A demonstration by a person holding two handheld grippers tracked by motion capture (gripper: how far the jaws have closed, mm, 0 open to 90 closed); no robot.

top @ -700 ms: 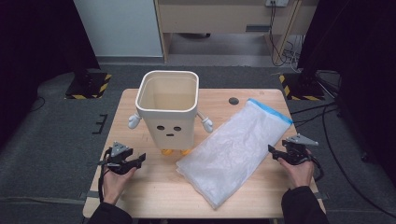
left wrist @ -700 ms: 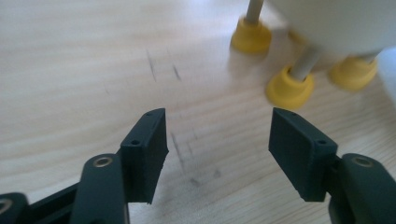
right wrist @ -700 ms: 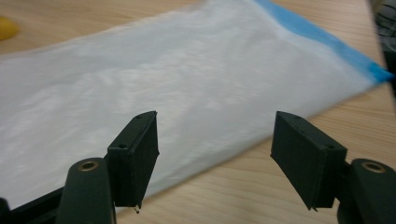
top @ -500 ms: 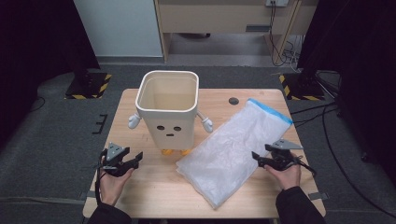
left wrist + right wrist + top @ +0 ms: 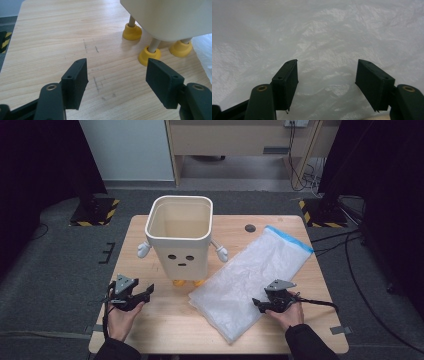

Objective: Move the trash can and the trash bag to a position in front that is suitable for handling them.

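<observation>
A cream bin (image 5: pixel 180 237) with a drawn face, small white arms and yellow feet (image 5: pixel 147 55) stands upright at the middle of the wooden table (image 5: pixel 165 320). A translucent white plastic bag (image 5: pixel 250 275) with a blue strip at its far end lies flat to the right of the bin. My left gripper (image 5: pixel 142 295) is open above the bare wood at the front left, with its jaws (image 5: pixel 117 82) pointed toward the bin's feet. My right gripper (image 5: pixel 257 305) hovers open over the bag's near right part, and crinkled plastic (image 5: pixel 322 45) lies under its jaws.
A dark round hole (image 5: pixel 250 228) sits in the tabletop near the far edge, right of the bin. Black cables trail from both grippers off the table. Dark floor with yellow-black striped stands surrounds the table.
My right gripper has moved left and toward the near side, from beside the bag's right edge to over the bag. The left gripper has shifted slightly nearer.
</observation>
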